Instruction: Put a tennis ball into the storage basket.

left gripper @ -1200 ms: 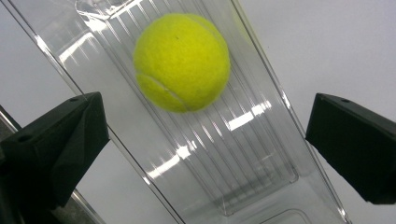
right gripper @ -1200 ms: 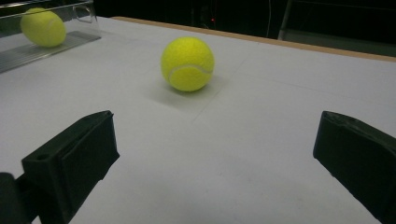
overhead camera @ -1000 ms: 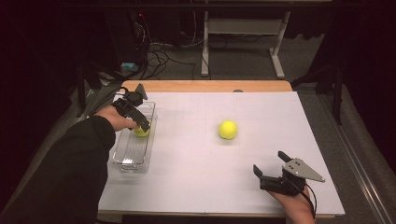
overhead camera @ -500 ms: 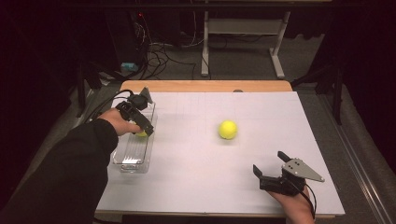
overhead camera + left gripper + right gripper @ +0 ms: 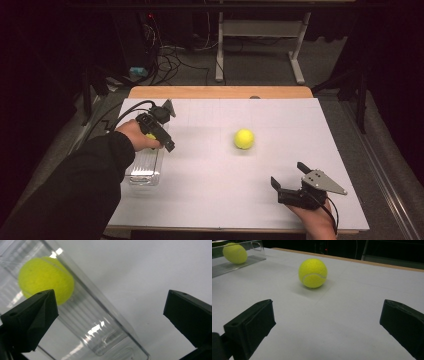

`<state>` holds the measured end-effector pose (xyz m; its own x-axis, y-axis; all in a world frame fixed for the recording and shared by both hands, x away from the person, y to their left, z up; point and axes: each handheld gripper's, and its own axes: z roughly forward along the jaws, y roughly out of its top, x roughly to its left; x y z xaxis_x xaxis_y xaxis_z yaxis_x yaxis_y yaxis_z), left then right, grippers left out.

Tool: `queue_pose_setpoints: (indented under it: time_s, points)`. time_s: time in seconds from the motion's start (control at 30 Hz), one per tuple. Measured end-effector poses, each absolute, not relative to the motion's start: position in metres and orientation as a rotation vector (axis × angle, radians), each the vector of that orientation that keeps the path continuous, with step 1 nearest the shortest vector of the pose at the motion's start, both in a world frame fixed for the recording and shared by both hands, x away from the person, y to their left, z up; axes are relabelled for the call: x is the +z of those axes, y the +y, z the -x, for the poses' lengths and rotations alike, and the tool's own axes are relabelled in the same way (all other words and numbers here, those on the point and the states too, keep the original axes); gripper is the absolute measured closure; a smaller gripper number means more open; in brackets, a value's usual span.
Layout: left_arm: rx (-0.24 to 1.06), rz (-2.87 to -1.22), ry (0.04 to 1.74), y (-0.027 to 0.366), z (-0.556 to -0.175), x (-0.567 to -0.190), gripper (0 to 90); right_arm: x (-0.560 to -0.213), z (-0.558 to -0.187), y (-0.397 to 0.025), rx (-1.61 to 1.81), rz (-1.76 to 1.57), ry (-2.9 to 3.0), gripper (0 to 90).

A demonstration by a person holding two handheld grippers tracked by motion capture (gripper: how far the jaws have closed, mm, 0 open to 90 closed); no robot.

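One yellow tennis ball (image 5: 244, 138) (image 5: 313, 272) rests alone on the white table, right of centre. A second yellow ball (image 5: 46, 280) (image 5: 235, 253) lies inside a clear plastic bin (image 5: 145, 170) (image 5: 100, 327) at the table's left. My left gripper (image 5: 162, 142) (image 5: 111, 297) hovers over the bin's far half, tilted down, open, with nothing held between the jaws. One jaw stands over the bin and the other over the table beside it. My right gripper (image 5: 289, 175) (image 5: 328, 305) sits low near the front right, open and empty, and faces the loose ball from a distance.
The white table top (image 5: 210, 200) has a wooden strip (image 5: 220, 92) along its far edge. Beyond it are a dark floor, cables (image 5: 170, 55) and a white desk frame (image 5: 260, 45). A black sleeve (image 5: 75, 195) lies over the front left corner.
My left gripper has drifted slightly right and nearer over the bin, still open. The ball in the bin, the loose ball and my right gripper have stayed put.
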<state>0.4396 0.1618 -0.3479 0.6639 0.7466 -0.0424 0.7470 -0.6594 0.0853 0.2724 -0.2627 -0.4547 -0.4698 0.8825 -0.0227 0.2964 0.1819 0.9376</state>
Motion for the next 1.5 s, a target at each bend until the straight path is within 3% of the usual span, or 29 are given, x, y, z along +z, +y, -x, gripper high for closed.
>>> queue_pose_setpoints:
  time_s: [0.5,1.17,1.5]
  points:
    - [0.026,-2.759,1.152,0.135,-0.423,-0.345,0.6,-0.455,-0.273,-0.262,1.285,-1.103,1.876,0.0]
    - [-0.042,-2.776,0.961,0.087,-0.39,-0.358,0.6,-0.456,-0.274,-0.262,1.28,-1.113,1.877,0.0]
    - [-0.053,-2.75,0.942,0.08,-0.384,-0.364,0.6,-0.456,-0.274,-0.26,1.275,-1.121,1.874,0.0]
